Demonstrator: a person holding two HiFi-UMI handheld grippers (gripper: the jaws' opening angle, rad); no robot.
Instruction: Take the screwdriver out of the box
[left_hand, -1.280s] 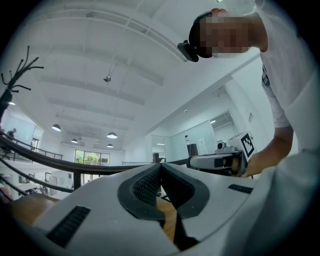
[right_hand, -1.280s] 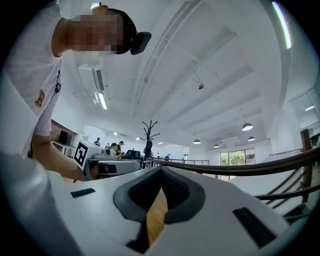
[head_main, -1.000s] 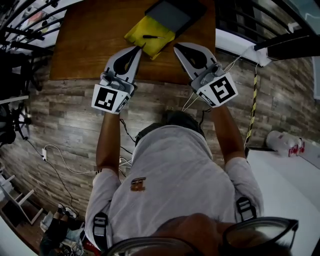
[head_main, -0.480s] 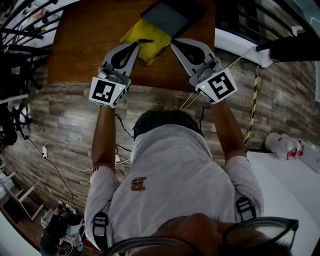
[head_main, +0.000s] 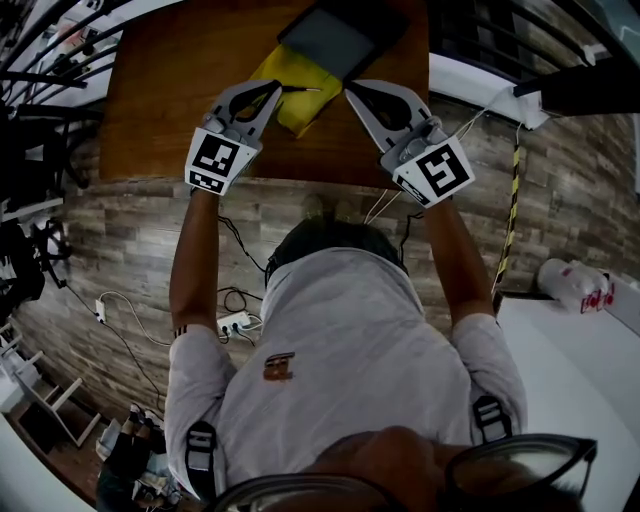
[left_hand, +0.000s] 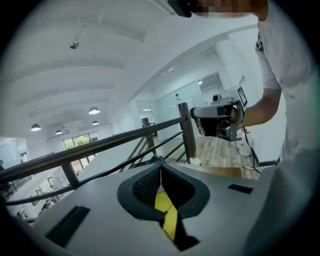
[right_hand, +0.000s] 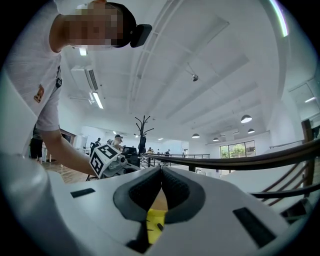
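Pushing forward over the wooden table (head_main: 160, 90) during the past second, the left gripper (head_main: 277, 88) is now reaching the near edge of the yellow box (head_main: 292, 112). The right gripper (head_main: 349, 89) is holding roughly where it was.

The black screwdriver (head_main: 302, 89) is still lying in the box. It starts just off the left jaw tips and runs crosswise toward the right gripper's tips, so it is sitting between the two sets of jaws, not inside either.

Both pairs of jaws are pressing together, pad against pad, with nothing caught in them. Each gripper view is showing only a slice of yellow below the closed tips. A dark grey panel (head_main: 335, 38), probably the lid, is lying beyond both jaw tips at the box's far side.

The main risk appears to be contact before opening. If the left jaws keep advancing closed, they could nudge the slim tool so it rolls away, or shove the light box along the table. A grip near the tool's end may also leave it tipping or slipping as it lifts. With the right tips so near, the two grippers could be crowding each other over the box.
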